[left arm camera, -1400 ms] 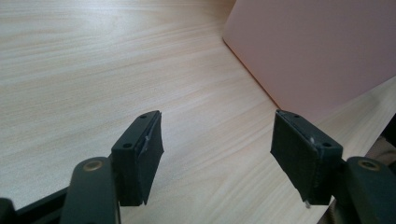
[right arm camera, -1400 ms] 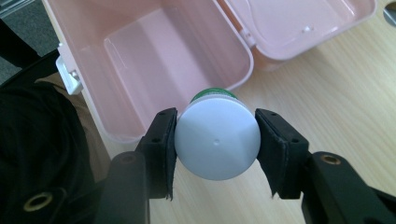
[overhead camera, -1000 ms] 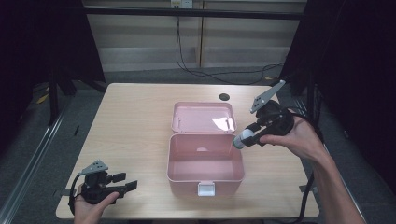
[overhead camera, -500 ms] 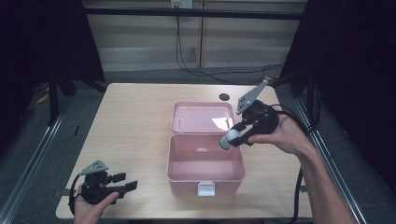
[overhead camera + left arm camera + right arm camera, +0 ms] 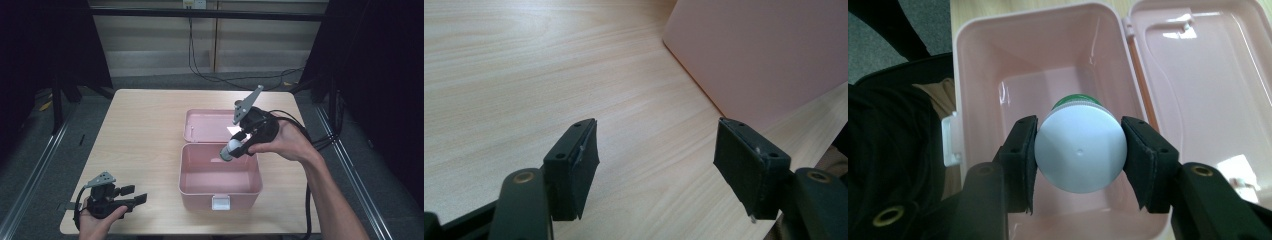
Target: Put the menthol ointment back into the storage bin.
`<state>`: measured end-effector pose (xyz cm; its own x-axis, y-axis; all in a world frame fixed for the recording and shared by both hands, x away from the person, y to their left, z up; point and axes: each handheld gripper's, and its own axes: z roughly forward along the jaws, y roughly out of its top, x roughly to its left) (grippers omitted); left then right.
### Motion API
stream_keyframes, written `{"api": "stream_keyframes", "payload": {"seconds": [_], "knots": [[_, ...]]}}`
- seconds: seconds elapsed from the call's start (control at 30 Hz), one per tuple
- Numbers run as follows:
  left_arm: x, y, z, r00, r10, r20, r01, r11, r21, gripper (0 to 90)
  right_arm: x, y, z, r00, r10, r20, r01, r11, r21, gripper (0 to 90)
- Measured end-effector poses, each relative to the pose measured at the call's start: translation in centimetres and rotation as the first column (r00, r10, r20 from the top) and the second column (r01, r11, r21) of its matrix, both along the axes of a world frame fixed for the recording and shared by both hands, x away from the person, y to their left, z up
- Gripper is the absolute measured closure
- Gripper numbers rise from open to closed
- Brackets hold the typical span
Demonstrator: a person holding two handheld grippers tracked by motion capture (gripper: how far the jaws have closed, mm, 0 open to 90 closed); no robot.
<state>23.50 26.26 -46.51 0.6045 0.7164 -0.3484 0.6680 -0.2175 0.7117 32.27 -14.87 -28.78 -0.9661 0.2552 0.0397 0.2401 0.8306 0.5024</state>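
A pink plastic box [image 5: 220, 192] stands open mid-table, its lid [image 5: 205, 127] lying flat behind it. My right gripper [image 5: 231, 151] hangs over the box's back right part, shut on a small bottle [image 5: 1079, 148] with a white base and a green band, pointing down into the bare box interior [image 5: 1018, 70]. My left gripper [image 5: 137, 196] rests at the table's front left corner, open, with nothing between its fingers [image 5: 576, 165]. The box's pink side wall [image 5: 764, 55] rises just beyond it.
The wooden table [image 5: 140, 135] has a dark round mark near its back right. Black cables trail from the right hand over the table's right edge. A white latch [image 5: 221, 202] sits on the box's front wall. Dark floor and metal rails surround the table.
The right gripper has carried the bottle leftward and toward the front, from beside the box's right side to over its open interior. The left gripper has stayed still.
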Motion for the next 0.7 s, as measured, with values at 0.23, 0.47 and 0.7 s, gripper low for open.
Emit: {"api": "stream_keyframes", "payload": {"seconds": [0.23, 0.47, 0.7], "knots": [[0.0, 0.0, 0.0, 1.0000, -0.001, -0.002, 0.001, 1.0000, -0.007, 34.4, 0.6, 2.1, -0.5, 0.9994, 0.034, 0.006, -0.033, 0.999, -0.042, 50.9], [0.0, 0.0, 0.0, 1.0000, -0.003, -0.001, 0.003, 1.0000, -0.004, 34.5, 1.0, 4.0, -1.3, 0.9973, 0.073, -0.008, -0.074, 0.995, -0.061, 51.0], [-0.1, 0.0, 0.0, 1.0000, -0.005, -0.002, 0.005, 1.0000, -0.008, 35.3, 1.3, 5.7, -1.8, 0.9956, 0.090, -0.025, -0.092, 0.990, -0.103, 51.0]]}}
